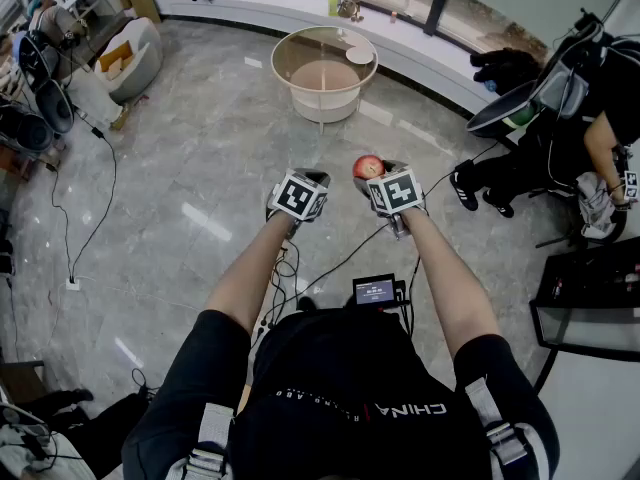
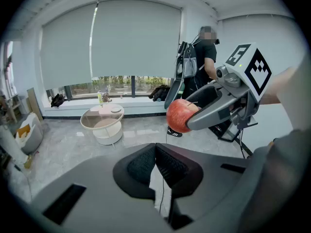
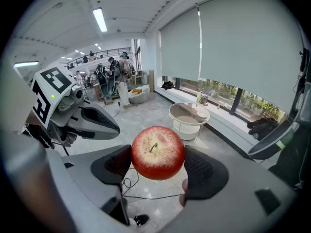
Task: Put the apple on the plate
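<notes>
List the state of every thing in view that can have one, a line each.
right claw: shut on the apple.
left claw: shut, nothing in it.
apple: gripped in the air, not yet on the plate.
plate: looks empty, lying on the round table.
blind: drawn most of the way down.
ceiling light: on.

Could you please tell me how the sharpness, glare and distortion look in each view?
Head view: sharp, with pale glare streaks on the floor. Left gripper view: strong fisheye bending, dark corners, apple crisp. Right gripper view: same fisheye, apple in focus, ceiling lamp blown out.
</notes>
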`<state>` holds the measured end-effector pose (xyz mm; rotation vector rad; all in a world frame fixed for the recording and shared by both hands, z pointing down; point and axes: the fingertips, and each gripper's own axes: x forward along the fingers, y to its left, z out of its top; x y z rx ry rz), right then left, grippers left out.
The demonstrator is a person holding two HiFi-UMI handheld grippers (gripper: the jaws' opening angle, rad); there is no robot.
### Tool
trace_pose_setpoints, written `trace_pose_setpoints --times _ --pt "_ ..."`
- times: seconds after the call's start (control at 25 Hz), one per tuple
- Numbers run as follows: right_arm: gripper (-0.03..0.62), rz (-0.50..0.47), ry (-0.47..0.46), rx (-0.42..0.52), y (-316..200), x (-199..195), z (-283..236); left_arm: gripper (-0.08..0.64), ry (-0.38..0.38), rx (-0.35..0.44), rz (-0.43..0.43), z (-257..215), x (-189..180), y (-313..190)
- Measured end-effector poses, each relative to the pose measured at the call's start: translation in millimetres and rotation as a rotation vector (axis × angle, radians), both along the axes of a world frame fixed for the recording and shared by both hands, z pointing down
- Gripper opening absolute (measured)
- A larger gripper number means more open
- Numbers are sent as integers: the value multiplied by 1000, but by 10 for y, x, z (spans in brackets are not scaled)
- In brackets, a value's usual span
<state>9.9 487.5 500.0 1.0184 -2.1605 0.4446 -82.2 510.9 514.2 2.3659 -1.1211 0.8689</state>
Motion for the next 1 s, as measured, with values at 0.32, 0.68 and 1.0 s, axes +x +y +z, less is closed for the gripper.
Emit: trace_pose_setpoints --times 0.32,0.68,1.0 --pt "360 -21 17 1 60 12 -8 17 9 -10 -10 27 18 21" --pt "362 -2 -16 -18 100 162 74 17 0 -15 -12 95 118 35" --pt "361 6 -24 -34 5 545 159 17 -35 -10 -21 148 434 -68"
